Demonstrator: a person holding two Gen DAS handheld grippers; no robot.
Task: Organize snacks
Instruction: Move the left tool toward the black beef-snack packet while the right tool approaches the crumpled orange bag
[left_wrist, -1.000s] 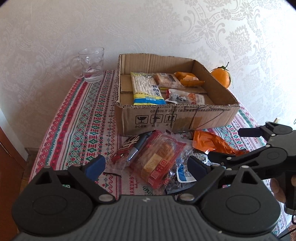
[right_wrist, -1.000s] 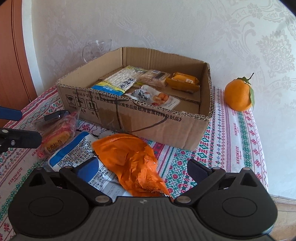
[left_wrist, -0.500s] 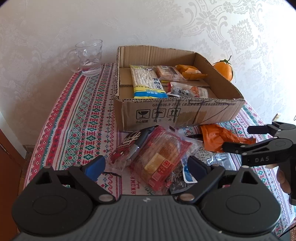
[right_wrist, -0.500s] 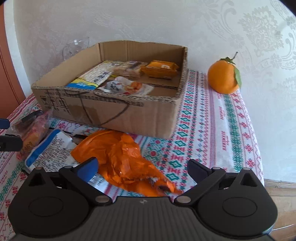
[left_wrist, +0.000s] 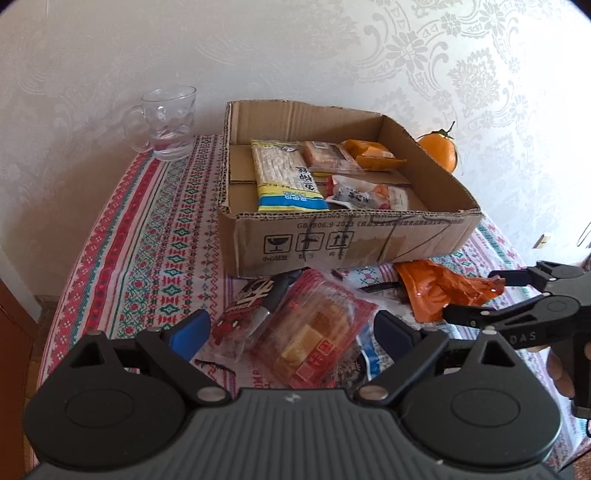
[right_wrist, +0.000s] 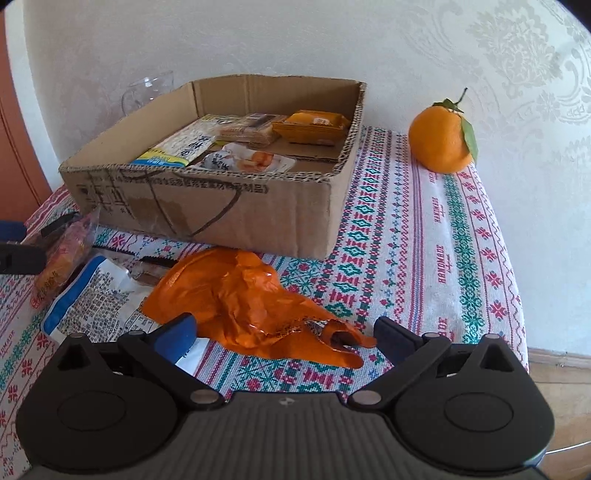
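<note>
Packets (left_wrist: 314, 328) overlap under the gaping left hand-held gripper (left_wrist: 291, 328), lower labels perhaps hidden; right hand-held gripper (right_wrist: 284, 336) gapes.

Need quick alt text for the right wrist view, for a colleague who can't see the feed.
The open right gripper hovers over a crumpled orange wrapper on a patterned tablecloth, just in front of a shallow cardboard box that already holds several snack packets. More loose packets lie to the left, and an orange fruit sits by the wall at right.

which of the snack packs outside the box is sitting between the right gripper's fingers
The crumpled orange wrapper, on the cloth in front of the cardboard box. The red cake pack and white-and-blue packet lie off to its left.
</note>
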